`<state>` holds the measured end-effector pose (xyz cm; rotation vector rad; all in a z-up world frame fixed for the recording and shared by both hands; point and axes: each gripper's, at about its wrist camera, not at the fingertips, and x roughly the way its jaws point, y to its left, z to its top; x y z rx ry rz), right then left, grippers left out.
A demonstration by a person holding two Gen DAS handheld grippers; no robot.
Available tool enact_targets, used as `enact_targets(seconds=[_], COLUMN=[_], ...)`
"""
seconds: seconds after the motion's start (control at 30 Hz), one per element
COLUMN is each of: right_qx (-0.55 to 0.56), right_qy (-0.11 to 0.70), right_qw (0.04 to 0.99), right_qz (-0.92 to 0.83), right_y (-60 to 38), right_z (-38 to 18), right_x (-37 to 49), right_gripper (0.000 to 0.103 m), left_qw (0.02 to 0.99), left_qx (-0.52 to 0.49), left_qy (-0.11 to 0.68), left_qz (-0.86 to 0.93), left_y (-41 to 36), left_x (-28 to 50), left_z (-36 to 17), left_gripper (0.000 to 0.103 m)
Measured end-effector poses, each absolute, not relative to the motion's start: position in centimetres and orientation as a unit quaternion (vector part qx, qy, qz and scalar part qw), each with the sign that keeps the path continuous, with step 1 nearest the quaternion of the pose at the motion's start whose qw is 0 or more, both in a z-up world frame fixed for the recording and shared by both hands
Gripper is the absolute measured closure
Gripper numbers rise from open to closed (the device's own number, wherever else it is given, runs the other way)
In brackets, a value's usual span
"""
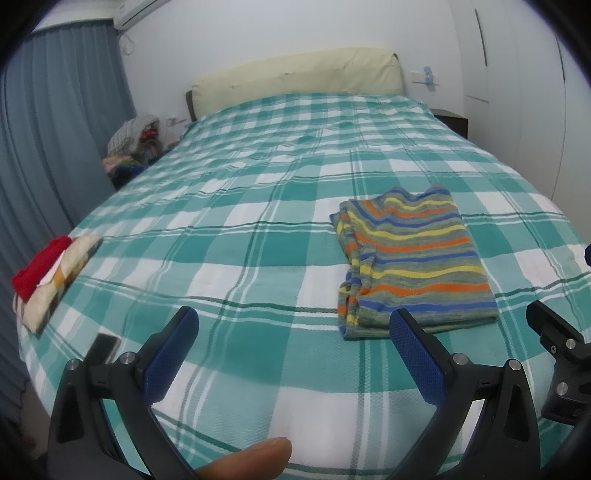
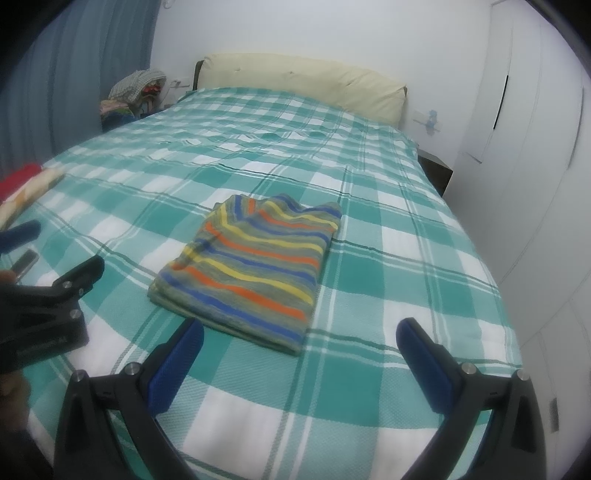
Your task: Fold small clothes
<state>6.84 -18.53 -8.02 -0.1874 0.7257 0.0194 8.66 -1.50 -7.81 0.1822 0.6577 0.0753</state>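
Shirt (image 2: 255, 269) folded, flat | long axis toward headboard (image 2: 303, 81)

a bed with a teal-and-white plaid cover (image 1: 258, 221) fills the centre of the frame, with a cream headboard cushion (image 1: 299, 74) at upper centre. blue-grey curtains (image 1: 62, 122) hang at upper left, below an air conditioner (image 1: 136, 11). a dark phone (image 1: 103, 349) lies on the cover at lower left, and white wardrobe doors (image 2: 517, 147) stand at right.

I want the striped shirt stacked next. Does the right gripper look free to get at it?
Probably yes. The right gripper is open, with the folded striped shirt just ahead on the bedspread and nothing lying between them.
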Motion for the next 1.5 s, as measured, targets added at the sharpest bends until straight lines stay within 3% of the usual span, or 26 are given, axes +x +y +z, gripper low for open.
enact_targets(seconds=[1.5], right_qx=[-0.083], right_qy=[0.360], right_qw=[0.929], right_qz=[0.006], right_y=[-18.53], right_z=[-7.41], right_x=[6.85], right_gripper=[0.000], left_qw=[0.938], left_qx=[0.090], left_qy=[0.332], left_qz=[0.023], left_y=[-1.47], left_x=[8.52], left_z=[-7.60], left_gripper=[0.000])
